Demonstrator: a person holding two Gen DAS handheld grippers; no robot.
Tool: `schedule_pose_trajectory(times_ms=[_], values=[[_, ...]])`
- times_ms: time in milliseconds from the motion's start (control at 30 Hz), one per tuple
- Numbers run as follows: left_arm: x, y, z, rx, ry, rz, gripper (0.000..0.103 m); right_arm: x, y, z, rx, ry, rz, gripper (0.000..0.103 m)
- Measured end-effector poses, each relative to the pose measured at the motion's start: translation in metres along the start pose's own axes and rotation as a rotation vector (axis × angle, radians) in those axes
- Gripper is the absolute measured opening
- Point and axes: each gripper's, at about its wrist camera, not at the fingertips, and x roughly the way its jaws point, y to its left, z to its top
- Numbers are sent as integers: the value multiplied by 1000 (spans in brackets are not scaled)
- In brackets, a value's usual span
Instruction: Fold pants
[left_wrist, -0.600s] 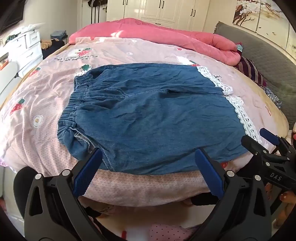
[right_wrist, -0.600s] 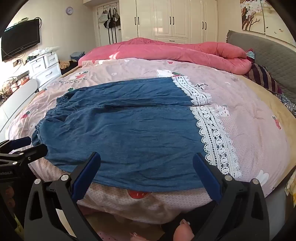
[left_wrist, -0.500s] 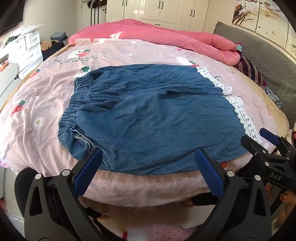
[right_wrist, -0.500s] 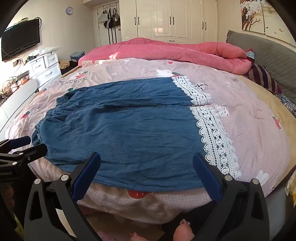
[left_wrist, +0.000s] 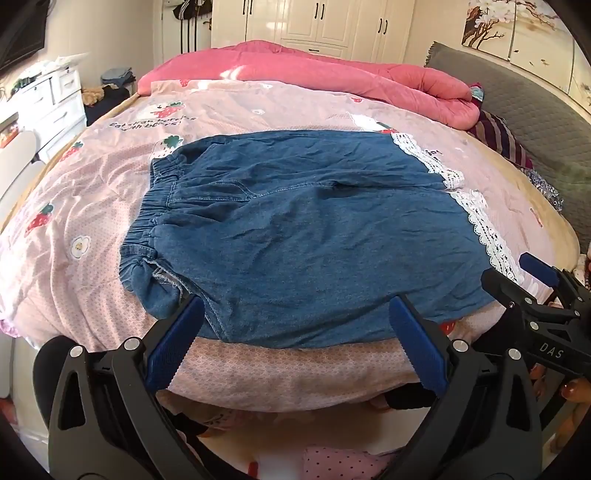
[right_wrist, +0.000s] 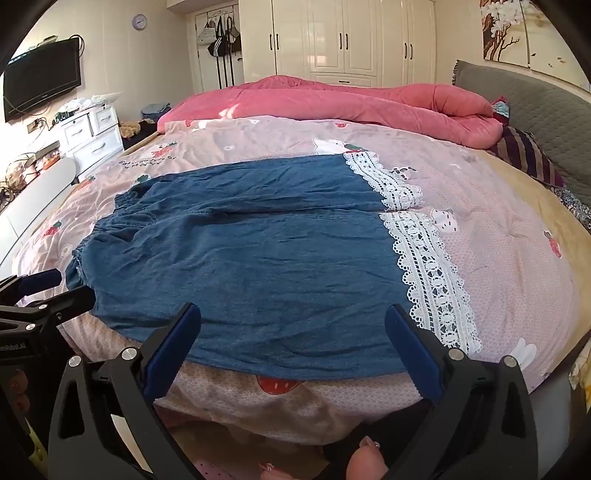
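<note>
Where the pink sheet (left_wrist: 92, 206) covers the bed (right_wrist: 532, 229), the pants (left_wrist: 306, 240) lie spread flat near its front edge, blue denim with both legs side by side. Elastic waistband (left_wrist: 147, 218) points to the left; white lace hems (right_wrist: 424, 266) point to the right. Minor creases run across the cloth, and the waistband corner nearest the cameras is bunched.

Left gripper (left_wrist: 295, 325) hovers just short of the near edge of the pants, toward the waistband end; its blue-padded fingers (left_wrist: 173, 343) stand wide apart and hold nothing. Right gripper (right_wrist: 291, 332) hovers likewise at the near edge, toward the lace end, fingers (right_wrist: 413, 354) wide apart and holding nothing. Each gripper shows at the edge of the other's view.

Behind the pants a pink quilt (right_wrist: 332, 99) is heaped along the far side of the bed. A grey headboard (right_wrist: 535, 96) stands to the right, white wardrobes (right_wrist: 343, 40) at the back wall, white drawers (right_wrist: 92, 133) and a television (right_wrist: 40, 81) to the left.
</note>
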Motion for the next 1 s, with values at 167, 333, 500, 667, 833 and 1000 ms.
schedule_pose_trajectory(times_ms=[167, 333, 500, 667, 833, 1000], values=[[0, -1, 0, 0, 1, 2, 94, -1, -1, 0, -1, 2, 0, 99], [0, 0, 0, 0, 4, 6, 94, 0, 0, 0, -5, 3, -5, 99], [2, 2, 0, 0, 5, 5, 94, 0, 1, -2, -6, 6, -5, 99], [2, 1, 0, -1, 5, 8, 94, 2, 1, -2, -7, 5, -4, 99], [3, 2, 0, 1, 7, 8, 94, 2, 1, -2, -4, 4, -4, 99], [3, 1, 0, 2, 6, 8, 94, 2, 1, -2, -4, 4, -6, 99]])
